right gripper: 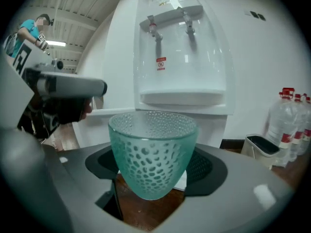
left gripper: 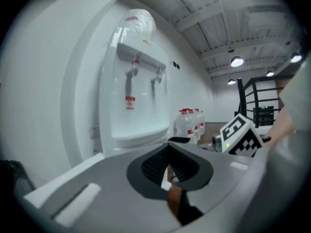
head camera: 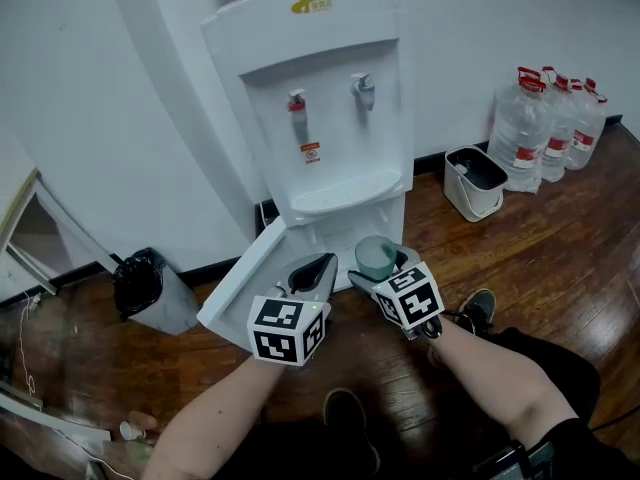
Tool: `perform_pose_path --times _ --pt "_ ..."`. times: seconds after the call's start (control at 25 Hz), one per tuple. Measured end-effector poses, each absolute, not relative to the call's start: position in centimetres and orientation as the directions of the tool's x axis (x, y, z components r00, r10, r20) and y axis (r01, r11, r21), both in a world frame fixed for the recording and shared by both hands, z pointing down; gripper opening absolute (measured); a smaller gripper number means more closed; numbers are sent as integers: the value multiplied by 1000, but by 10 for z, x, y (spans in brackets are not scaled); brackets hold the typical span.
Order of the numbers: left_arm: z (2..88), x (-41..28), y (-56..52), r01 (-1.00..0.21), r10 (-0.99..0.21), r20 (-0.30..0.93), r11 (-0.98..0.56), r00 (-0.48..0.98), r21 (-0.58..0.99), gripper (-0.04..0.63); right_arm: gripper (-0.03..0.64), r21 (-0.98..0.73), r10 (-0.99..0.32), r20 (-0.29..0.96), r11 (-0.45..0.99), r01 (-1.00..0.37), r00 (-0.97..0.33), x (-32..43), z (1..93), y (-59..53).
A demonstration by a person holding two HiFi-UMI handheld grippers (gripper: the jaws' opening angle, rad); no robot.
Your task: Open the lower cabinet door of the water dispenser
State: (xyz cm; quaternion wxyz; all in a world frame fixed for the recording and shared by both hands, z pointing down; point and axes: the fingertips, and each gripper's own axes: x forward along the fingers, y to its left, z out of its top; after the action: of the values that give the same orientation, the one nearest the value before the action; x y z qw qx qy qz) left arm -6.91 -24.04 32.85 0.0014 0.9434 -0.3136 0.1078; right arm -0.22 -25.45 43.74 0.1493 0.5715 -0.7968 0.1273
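The white water dispenser (head camera: 330,118) stands against the wall. Its lower cabinet door (head camera: 245,283) hangs open, swung out to the left. My left gripper (head camera: 318,268) hovers just in front of the door's free edge, apart from it. Its pads (left gripper: 155,165) meet at the tips with nothing between them. My right gripper (head camera: 378,260) is beside it, before the open cabinet, and is shut on a green dimpled glass cup (right gripper: 152,149) held upright. The right gripper view shows the dispenser (right gripper: 182,57) straight ahead and the door (right gripper: 104,113) to the left.
A bin lined with a black bag (head camera: 150,288) stands left of the door. A white bin (head camera: 475,180) and several water jugs (head camera: 545,118) sit at the right along the wall. The person's shoes (head camera: 478,308) rest on the wooden floor.
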Motion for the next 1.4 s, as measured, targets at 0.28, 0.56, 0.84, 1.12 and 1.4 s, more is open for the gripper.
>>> perform_pose_path --times 0.28,0.56,0.84,1.12,1.4 --pt "209 -94 -212 -634 -633 42 -773 773 32 127 377 -39 -822 400 426 -904 -404 -17 378 -209" --pt "178 -105 -174 -623 -623 70 -782 779 -28 140 377 -73 -771 389 520 -851 -505 -35 294 -162" --pt "168 -126 -162 -642 -641 50 -767 766 -1 179 377 -68 -747 318 596 -800 -583 -43 256 -128" --pt "189 -126 -175 -637 -635 69 -771 769 2 184 377 -103 -731 268 626 -773 -627 -47 241 -120" --pt "196 -113 -175 -604 -608 59 -794 792 -63 190 377 -75 -756 231 614 -786 -613 -40 220 -110"
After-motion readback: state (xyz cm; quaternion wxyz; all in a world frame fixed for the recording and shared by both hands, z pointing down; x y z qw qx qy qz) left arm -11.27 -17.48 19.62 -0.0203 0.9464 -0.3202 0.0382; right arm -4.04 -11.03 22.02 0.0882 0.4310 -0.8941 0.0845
